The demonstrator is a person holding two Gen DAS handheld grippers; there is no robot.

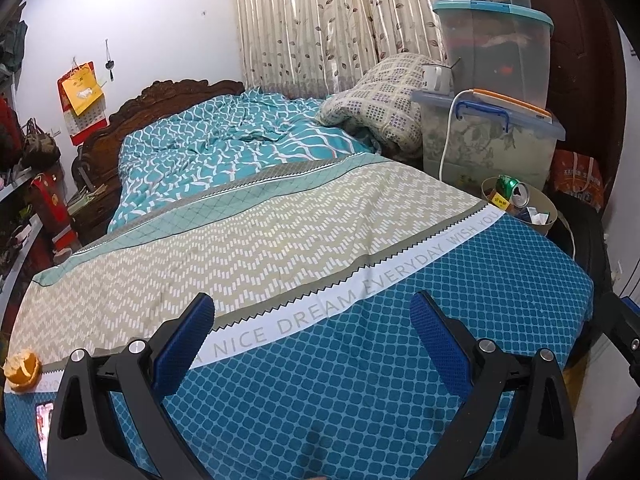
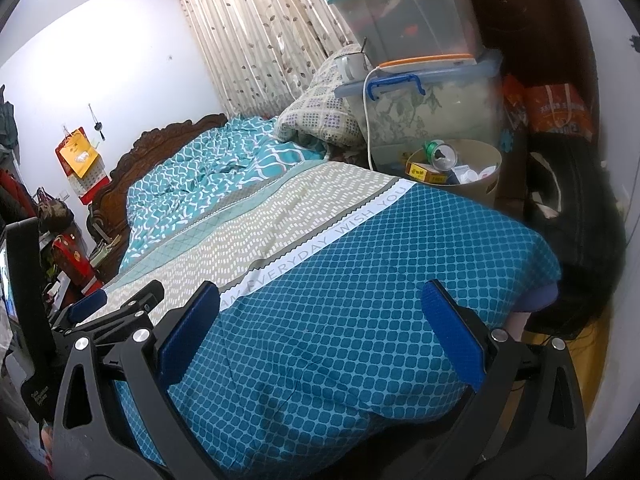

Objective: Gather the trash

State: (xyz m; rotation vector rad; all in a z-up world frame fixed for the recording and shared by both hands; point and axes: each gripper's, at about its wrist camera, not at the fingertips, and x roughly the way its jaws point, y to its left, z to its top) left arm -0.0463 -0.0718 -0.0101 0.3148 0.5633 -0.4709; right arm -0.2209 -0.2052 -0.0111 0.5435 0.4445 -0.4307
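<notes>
Counting grippers: two are seen, the left gripper (image 1: 312,312) and the right gripper (image 2: 320,304), each built of black frames with blue textured fingers (image 1: 196,336).
Finger state: both pairs are spread wide apart, and nothing is held between them.
Bed: one bed (image 1: 360,380) is covered by a sheet of blue rounded-square print, one white lettered band and a beige zigzag panel.
Orange peel: one curled piece (image 1: 22,368) is laid on the sheet at the near left edge, well apart from the bin.
Phone: one lit screen (image 1: 43,420) is partly seen just below the peel.
Trash bin: one round beige bin (image 2: 484,172) is set beside the far right corner of the bed.
Bin contents: one green metal can (image 2: 442,156), one yellow box (image 2: 426,172) and white crumpled scraps are held inside.
Storage boxes: two clear plastic tubs (image 2: 432,116) are stacked behind the bin.
Quilt: one teal wave-patterned quilt (image 1: 208,148) is bunched near the carved wooden headboard (image 1: 176,92).
</notes>
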